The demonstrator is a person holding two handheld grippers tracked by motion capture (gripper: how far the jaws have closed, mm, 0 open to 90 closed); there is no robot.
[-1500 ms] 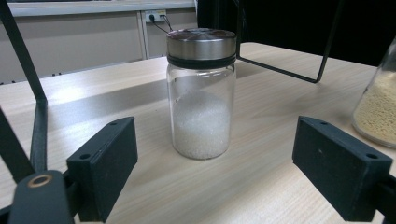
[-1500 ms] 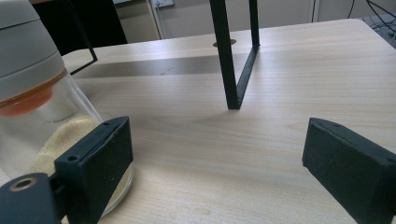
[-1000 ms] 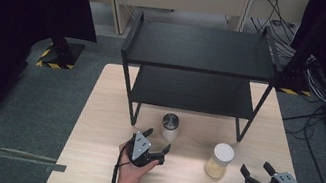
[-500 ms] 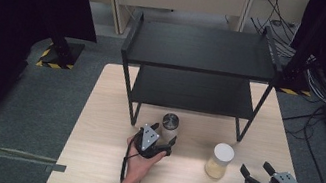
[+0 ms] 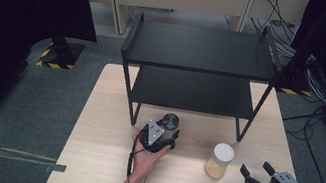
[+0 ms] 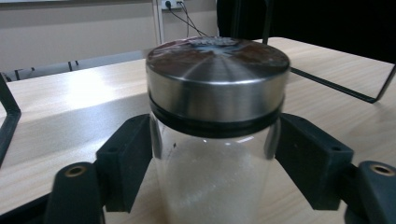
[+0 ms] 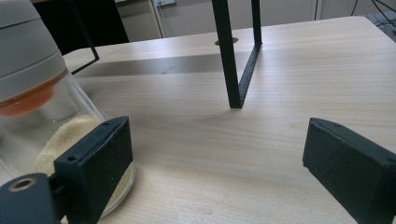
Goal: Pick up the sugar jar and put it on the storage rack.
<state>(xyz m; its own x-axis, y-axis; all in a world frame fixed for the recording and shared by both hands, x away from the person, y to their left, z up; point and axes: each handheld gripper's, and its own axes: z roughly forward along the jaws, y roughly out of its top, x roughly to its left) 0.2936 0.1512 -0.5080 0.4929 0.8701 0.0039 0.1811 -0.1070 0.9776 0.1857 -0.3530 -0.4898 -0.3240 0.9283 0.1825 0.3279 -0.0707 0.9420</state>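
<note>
I see the left gripper [image 6: 215, 172] straddling the steel-lidded jar [image 6: 217, 126], contact unclear; right gripper [image 7: 224, 172] spread wide, empty.

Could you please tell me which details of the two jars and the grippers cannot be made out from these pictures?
- Metal-lidded jar: its base is cut off by the bottom edge of the left gripper view; whether the left gripper already presses the glass is unclear.
- White-lidded jar: cut off by the left edge of the right gripper view, partly behind a jaw.
- Both jars' contents: too small in the high view to identify.
</note>
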